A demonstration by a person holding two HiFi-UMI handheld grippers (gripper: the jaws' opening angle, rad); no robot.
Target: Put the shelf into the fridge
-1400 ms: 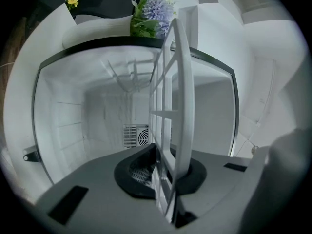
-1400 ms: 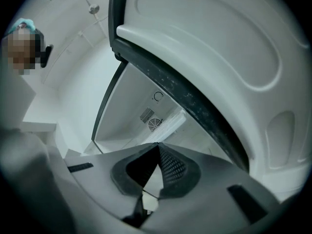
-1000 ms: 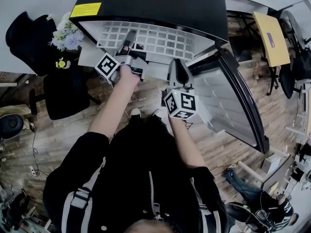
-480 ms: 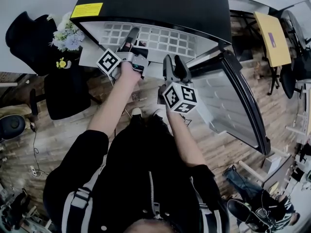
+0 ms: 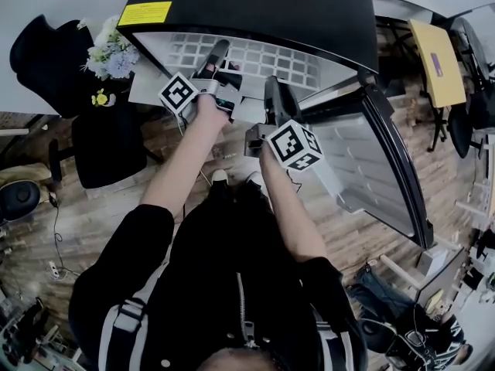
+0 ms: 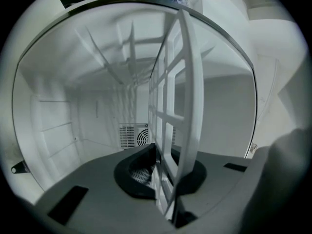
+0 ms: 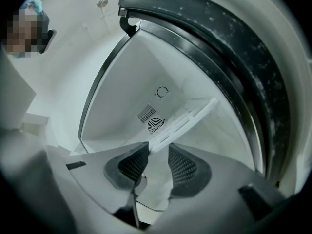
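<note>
A white grid shelf (image 5: 263, 60) lies partly inside the small black fridge (image 5: 255, 6), whose door (image 5: 363, 161) hangs open to the right. My left gripper (image 5: 219, 59) is shut on the shelf's front edge; in the left gripper view the shelf (image 6: 178, 82) stands edge-on between the pads (image 6: 161, 172). My right gripper (image 5: 277, 95) sits just right of it at the fridge mouth. In the right gripper view its jaws (image 7: 157, 157) are apart and closing, with the shelf (image 7: 187, 118) at their tips but not pressed by the pads.
The fridge's back wall has a round fan vent (image 7: 156, 126). A bunch of flowers (image 5: 108, 52) and a black chair (image 5: 104, 145) stand left of the fridge. A yellow table (image 5: 437, 60) is at the far right. The floor is wood.
The right gripper's jaws have come apart and it has moved up toward the fridge mouth. The left gripper has pushed the shelf a little further in.
</note>
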